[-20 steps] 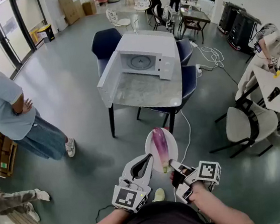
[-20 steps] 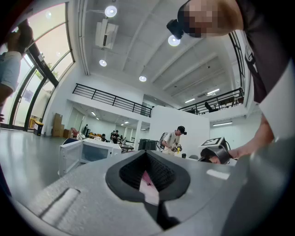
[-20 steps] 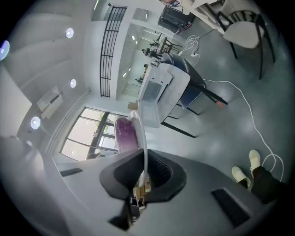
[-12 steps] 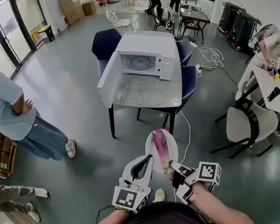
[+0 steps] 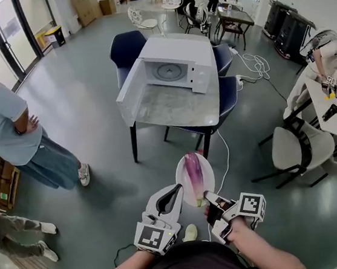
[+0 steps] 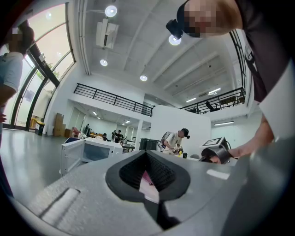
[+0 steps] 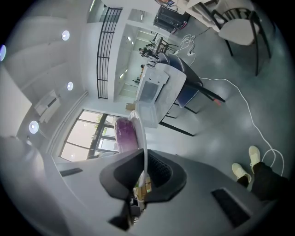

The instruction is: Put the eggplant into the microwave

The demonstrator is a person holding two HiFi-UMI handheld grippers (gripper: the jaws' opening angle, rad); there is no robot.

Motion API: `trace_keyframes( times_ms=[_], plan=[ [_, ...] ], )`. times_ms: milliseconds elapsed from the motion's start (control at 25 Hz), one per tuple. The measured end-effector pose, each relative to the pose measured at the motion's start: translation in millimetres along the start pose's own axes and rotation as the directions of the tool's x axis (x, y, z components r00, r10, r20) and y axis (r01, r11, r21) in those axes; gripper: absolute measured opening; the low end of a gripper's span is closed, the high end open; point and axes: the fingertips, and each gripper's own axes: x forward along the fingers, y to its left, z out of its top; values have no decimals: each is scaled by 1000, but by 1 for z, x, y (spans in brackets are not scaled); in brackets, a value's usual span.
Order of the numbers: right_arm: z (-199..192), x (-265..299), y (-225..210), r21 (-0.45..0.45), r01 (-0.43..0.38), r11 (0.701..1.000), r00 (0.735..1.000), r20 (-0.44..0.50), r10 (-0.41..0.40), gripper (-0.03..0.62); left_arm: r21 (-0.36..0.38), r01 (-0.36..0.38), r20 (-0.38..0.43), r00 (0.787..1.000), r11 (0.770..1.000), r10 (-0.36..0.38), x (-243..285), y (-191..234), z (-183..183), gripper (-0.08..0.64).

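A purple eggplant lies on a white plate that is carried in the air low in the head view. My right gripper is shut on the plate's near rim. The right gripper view shows the plate edge-on between my right gripper jaws, with the eggplant to its left. My left gripper has its tips closed at the plate's left rim. White plate and pink eggplant show inside my left gripper jaws. The white microwave stands ahead on a table, its door swung open to the left.
The grey table has dark blue chairs around it and bare top in front of the microwave. A cable trails over the floor. A person stands at the left. A white chair is at the right.
Both grippers and the plate keep their places. The table and microwave have slid slightly down the view. The legs at the lower left edge have shifted.
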Motion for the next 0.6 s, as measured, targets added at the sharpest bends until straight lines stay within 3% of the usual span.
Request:
trace_keyframes(
  times_ms=[600],
  plan=[
    [27,-1,-5,-20,-1,1000,1000,-24,1,15,9,-44,-7,999,999,44,18,0,-3,8]
  ],
)
